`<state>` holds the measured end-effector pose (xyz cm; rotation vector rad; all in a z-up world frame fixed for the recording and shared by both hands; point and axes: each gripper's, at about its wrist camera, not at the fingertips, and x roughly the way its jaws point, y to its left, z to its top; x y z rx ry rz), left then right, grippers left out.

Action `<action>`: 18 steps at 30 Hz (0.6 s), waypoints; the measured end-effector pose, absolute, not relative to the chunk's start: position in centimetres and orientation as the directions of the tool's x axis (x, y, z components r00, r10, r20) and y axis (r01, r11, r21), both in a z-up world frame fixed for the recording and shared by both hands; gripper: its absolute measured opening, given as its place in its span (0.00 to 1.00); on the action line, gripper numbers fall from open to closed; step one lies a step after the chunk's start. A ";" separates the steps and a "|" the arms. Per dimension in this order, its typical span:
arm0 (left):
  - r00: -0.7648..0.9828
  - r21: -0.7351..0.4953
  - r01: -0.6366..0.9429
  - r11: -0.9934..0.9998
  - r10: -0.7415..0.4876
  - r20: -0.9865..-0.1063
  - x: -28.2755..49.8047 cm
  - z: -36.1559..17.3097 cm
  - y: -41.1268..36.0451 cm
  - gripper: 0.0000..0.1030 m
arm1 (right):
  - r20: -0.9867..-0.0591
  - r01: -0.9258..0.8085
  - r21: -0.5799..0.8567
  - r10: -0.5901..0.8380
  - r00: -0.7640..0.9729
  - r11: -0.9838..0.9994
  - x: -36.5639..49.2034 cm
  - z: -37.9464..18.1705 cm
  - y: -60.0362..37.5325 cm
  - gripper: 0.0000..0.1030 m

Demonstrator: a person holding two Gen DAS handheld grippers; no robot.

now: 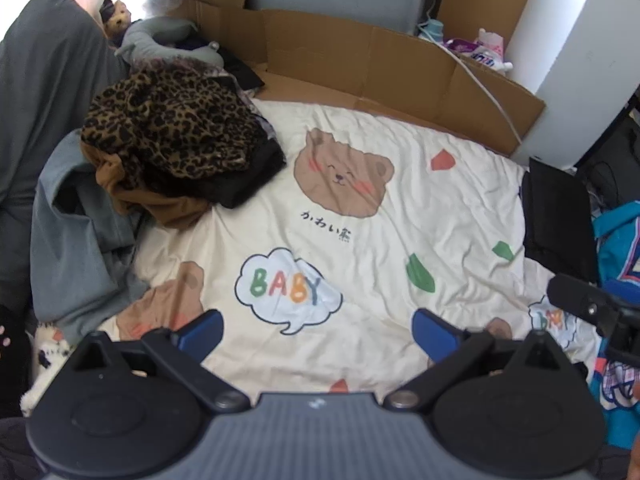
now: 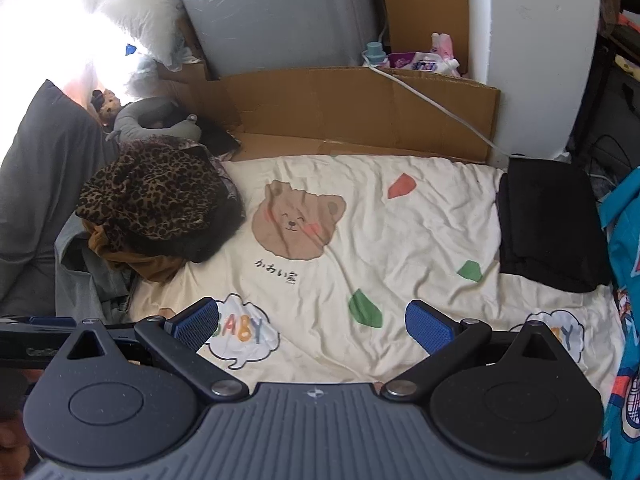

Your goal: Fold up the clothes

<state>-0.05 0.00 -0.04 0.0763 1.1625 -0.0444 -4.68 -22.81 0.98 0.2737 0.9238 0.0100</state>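
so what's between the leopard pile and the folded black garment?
Only bare bedsheet with its bear print; no clothing lies between the leopard pile and the black garment. The right wrist view shows it best.

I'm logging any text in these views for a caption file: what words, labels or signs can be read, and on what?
"BABY": coloured letters in a cloud bubble printed on the cream bedsheet; a second such bubble is partly hidden.
Dark handwritten-style Japanese characters under the bear face: too small to read surely.
Packet by the cardboard: label blurred.
Lettering on the left gripper: cut off, unreadable.
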 end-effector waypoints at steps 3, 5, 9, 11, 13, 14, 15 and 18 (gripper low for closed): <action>0.421 0.030 0.076 0.997 -0.005 -0.907 -0.4 -0.3 0.0 0.99 | -0.788 0.090 0.183 0.092 0.609 0.979 -5.1 0.8 -22.0 0.99; 0.437 0.025 0.076 0.997 -0.011 -0.899 -0.6 -0.5 0.0 0.98 | -0.789 0.078 0.147 0.069 0.611 0.986 -5.3 0.7 -21.5 0.99; 0.431 0.023 0.091 0.996 -0.019 -0.902 -0.4 -0.9 -0.3 0.98 | -0.799 0.076 0.141 0.068 0.598 0.987 -5.0 0.3 -21.4 0.99; 0.426 0.025 0.095 0.995 -0.018 -0.904 -0.5 -1.2 0.0 0.98 | -0.799 0.080 0.159 0.080 0.596 0.984 -4.8 0.3 -22.0 0.99; 0.415 0.017 0.096 0.995 -0.024 -0.910 -0.1 -1.1 0.5 0.97 | -0.799 0.082 0.149 0.071 0.597 0.985 -4.7 0.4 -21.9 0.99; 0.412 0.015 0.096 0.995 -0.026 -0.911 -0.1 -1.2 0.6 0.97 | -0.799 0.083 0.145 0.067 0.597 0.986 -4.7 0.4 -21.8 0.99; 0.411 0.014 0.096 0.995 -0.027 -0.911 -0.1 -1.3 0.7 0.97 | -0.799 0.084 0.140 0.063 0.597 0.987 -4.7 0.4 -21.7 0.99; 0.411 0.016 0.098 0.995 -0.025 -0.911 -0.1 -1.3 0.6 0.97 | -0.799 0.081 0.137 0.061 0.599 0.987 -4.7 0.4 -21.5 0.99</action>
